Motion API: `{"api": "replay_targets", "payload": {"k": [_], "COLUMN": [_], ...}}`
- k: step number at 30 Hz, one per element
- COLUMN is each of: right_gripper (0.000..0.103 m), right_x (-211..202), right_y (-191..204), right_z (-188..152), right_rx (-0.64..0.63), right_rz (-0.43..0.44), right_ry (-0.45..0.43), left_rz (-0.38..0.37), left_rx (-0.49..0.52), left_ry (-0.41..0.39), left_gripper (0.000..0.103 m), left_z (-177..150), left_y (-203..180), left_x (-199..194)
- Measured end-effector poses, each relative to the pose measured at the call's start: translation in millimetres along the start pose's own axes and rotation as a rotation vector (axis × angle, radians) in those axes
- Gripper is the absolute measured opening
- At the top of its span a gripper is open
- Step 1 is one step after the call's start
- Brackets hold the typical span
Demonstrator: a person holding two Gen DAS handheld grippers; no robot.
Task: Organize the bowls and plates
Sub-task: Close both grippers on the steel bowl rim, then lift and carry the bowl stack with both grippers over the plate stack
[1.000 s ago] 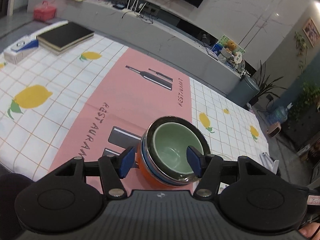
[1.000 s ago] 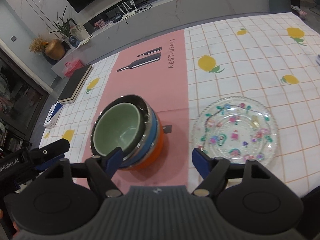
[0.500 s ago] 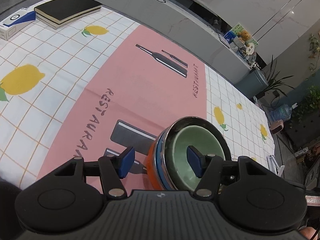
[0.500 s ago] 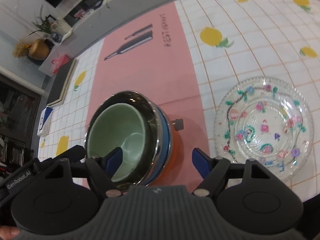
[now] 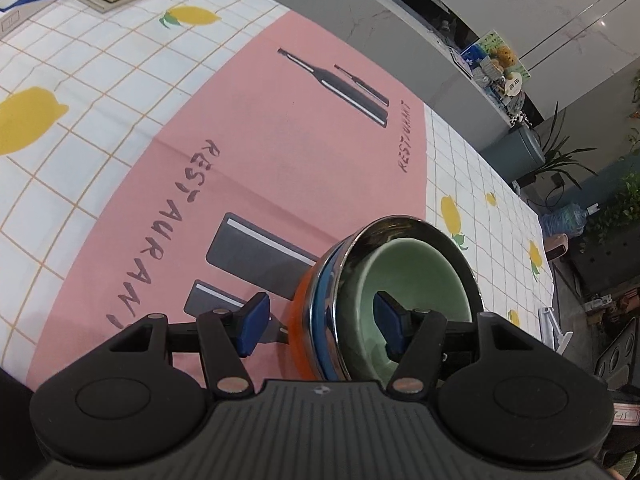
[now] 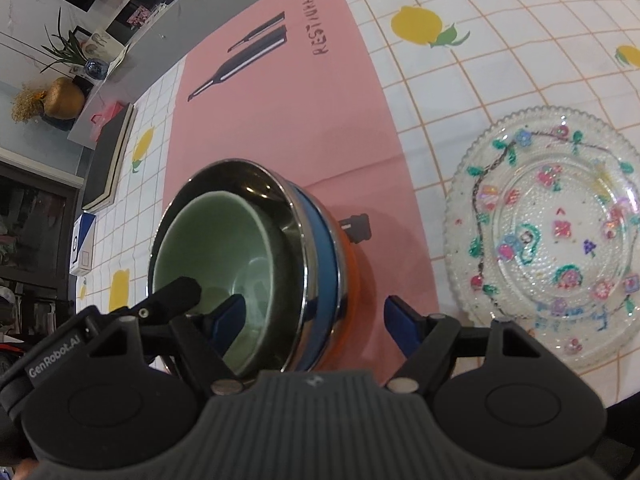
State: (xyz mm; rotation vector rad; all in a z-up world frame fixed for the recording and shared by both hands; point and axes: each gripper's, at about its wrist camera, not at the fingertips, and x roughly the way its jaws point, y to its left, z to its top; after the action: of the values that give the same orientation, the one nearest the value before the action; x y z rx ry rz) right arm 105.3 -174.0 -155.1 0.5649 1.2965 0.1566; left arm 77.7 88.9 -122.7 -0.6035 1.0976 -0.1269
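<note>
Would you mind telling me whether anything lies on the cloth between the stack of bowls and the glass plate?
Nothing visible does. In the right wrist view, only bare pink and checked tablecloth separates the bowl stack from the glass plate. The right gripper straddles the stack's near wall.

Left gripper (image 5: 316, 322) body: matte black, ribbed grey centre panel, two round black discs either side.
Left gripper fingers (image 5: 252, 318): black linkage arms, silver rivets, blue pads.
Right gripper (image 6: 314, 320) body: same black and ribbed grey build, small emblem at the panel's top.
Right gripper fingers (image 6: 400, 322): blue pads on black arms, silver rivets.
Marking: white "GenRobot.AI" lettering on the left gripper's side, seen from the right wrist.
</note>
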Motion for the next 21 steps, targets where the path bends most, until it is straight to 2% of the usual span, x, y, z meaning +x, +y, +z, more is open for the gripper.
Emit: {"api": "replay_targets", "payload": {"k": [3, 9, 13, 17, 21], "right_gripper": [0.075, 0.067, 0.062, 0.061, 0.061], "right_x": [6.0, 12.1, 15.7, 16.2, 17.0], "right_y": [-0.2, -3.6, -2.6, -1.2, -1.3], "right_z": [0.5, 3.4, 6.1, 6.9, 7.8], "right_rx": [0.009, 0.029, 0.037, 0.036, 0.025], "right_rz": [0.001, 0.011, 0.027, 0.035, 0.042], "right_ry": [0.011, 0.015, 0.017, 0.007, -0.002], "left_rz": [-0.003, -0.016, -0.026, -0.071, -0.075], "left_rx": [-0.003, -0.02, -0.042, -0.069, -0.069], "left_ry": [0.018, 0.047, 0.061, 0.066, 0.062], "left_gripper": [0.07, 0.066, 0.058, 0.049, 0.049], "left_z": [1.2, 0.9, 1.7, 2.6, 2.9], "left_y": [1.0, 5.8, 10.4, 15.6, 14.7], "left_x": [7.8, 19.4, 25.0, 26.7, 27.8]}}
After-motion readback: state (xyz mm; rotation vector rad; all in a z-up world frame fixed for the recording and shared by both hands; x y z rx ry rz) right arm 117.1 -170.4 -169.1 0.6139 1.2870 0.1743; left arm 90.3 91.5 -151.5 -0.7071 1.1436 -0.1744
